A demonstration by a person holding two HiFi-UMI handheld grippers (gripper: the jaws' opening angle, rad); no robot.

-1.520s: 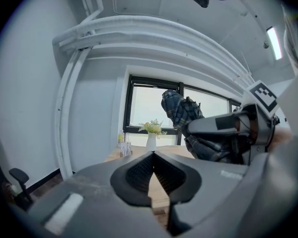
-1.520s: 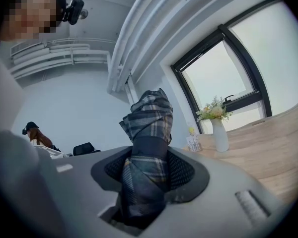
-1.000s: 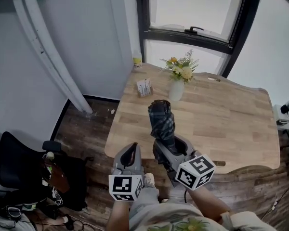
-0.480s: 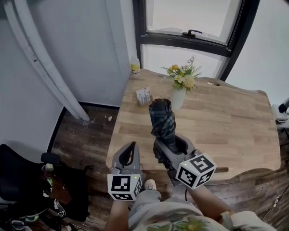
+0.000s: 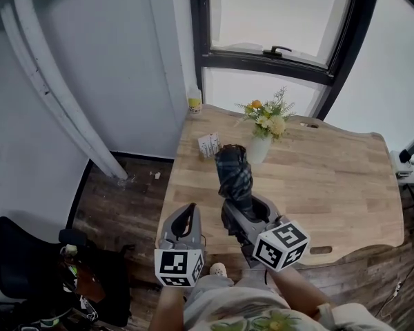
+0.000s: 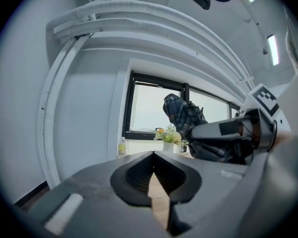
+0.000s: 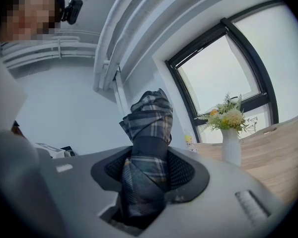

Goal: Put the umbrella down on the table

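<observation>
The right gripper [image 5: 243, 211] is clamped on a folded plaid umbrella [image 5: 234, 174], both jaws pressing its lower part. The umbrella stands nearly upright at the centre of the head view, over the near left part of the wooden table [image 5: 331, 185]. Its top lies just in front of 1 white vase of flowers [image 5: 260, 149]. The left gripper [image 5: 188, 216], at lower left, has its jaws together with nothing between them.
</observation>
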